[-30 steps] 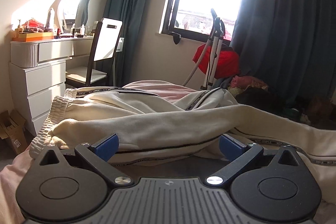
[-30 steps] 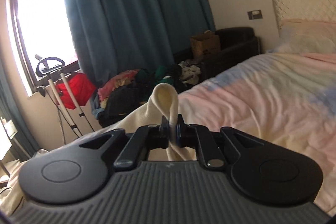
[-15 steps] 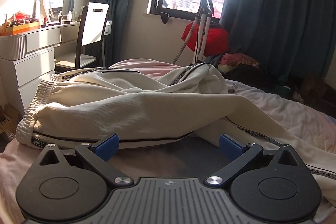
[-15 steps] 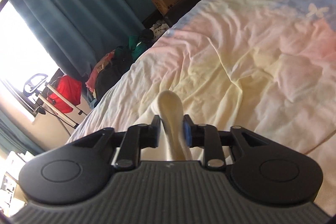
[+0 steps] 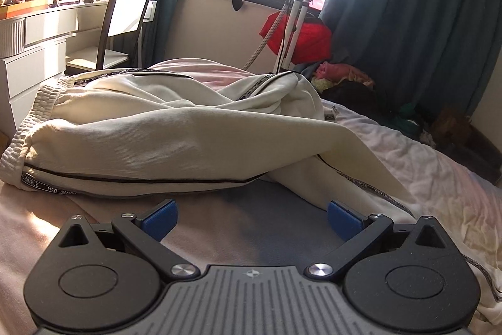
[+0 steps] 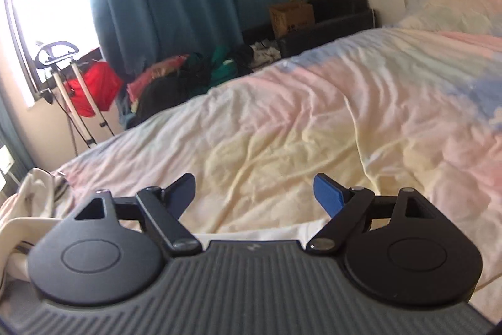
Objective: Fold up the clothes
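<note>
Cream sweatpants [image 5: 175,134] with a black printed side stripe lie bunched on the bed, elastic waistband at the left, one leg running right and toward me. My left gripper [image 5: 251,217] hovers open just in front of them, blue pads apart with nothing between. In the right wrist view my right gripper [image 6: 254,193] is open above the pastel bedsheet [image 6: 313,131]; a strip of cream cloth [image 6: 251,236] lies just under its base, and more of the pants [image 6: 34,193] shows at the far left.
A white dresser [image 5: 28,52] and chair [image 5: 125,18] stand beyond the bed's left end. A red bag on a stand [image 5: 298,30] sits under the window. A heap of clothes [image 6: 188,74] and a cardboard box [image 6: 291,18] line the curtain wall. Pillow [image 6: 455,8] at the headboard.
My right gripper was shut on a fold of cream cloth; it has opened and the cloth has dropped below it. My left gripper has backed away from the pants, still open.
</note>
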